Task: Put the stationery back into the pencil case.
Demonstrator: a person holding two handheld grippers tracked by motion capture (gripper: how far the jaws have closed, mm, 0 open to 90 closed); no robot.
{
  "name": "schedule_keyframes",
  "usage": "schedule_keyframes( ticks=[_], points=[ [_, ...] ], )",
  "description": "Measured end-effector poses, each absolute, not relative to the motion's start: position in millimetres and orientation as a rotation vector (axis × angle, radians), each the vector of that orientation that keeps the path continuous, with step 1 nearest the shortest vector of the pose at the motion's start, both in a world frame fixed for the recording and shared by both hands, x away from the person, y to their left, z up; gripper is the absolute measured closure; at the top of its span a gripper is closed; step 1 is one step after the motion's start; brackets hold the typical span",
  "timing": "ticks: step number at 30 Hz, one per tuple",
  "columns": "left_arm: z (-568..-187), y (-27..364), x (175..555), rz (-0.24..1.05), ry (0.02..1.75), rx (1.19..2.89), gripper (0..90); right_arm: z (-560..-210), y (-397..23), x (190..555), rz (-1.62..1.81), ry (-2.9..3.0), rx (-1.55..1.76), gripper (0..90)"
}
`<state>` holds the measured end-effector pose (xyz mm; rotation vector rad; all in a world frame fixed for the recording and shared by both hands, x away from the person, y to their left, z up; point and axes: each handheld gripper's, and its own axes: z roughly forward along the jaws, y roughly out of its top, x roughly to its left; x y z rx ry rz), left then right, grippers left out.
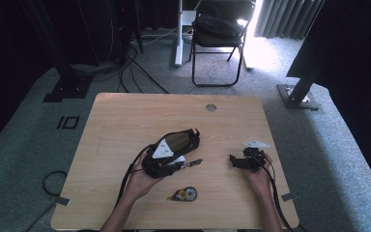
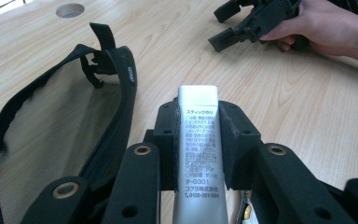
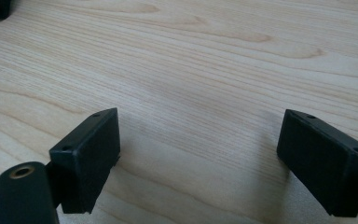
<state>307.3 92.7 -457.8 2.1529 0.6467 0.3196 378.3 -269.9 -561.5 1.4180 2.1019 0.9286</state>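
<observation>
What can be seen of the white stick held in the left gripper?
The glue stick is a slim white tube, plastic by its look, with a flat end and fine printed Japanese text along its side. The left gripper is clamped on it, a black pad pressing each side. It points away over the wooden table, beside the open black pencil case.

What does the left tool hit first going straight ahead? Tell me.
Probably bare light wooden table: the left tool, gripping a white glue stick tube, points between the black mesh zip pouch and the right tool.
</observation>
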Motion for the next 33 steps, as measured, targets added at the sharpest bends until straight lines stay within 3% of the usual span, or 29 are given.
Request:
schedule_keyframes(
  ticks=[33],
  points=[
    [-455.0,101.5,311.0,0.348,0.682,2.129,71.2,-561.5,-270.0,378.3,0.929,2.102,1.418,13.1]
  ],
)
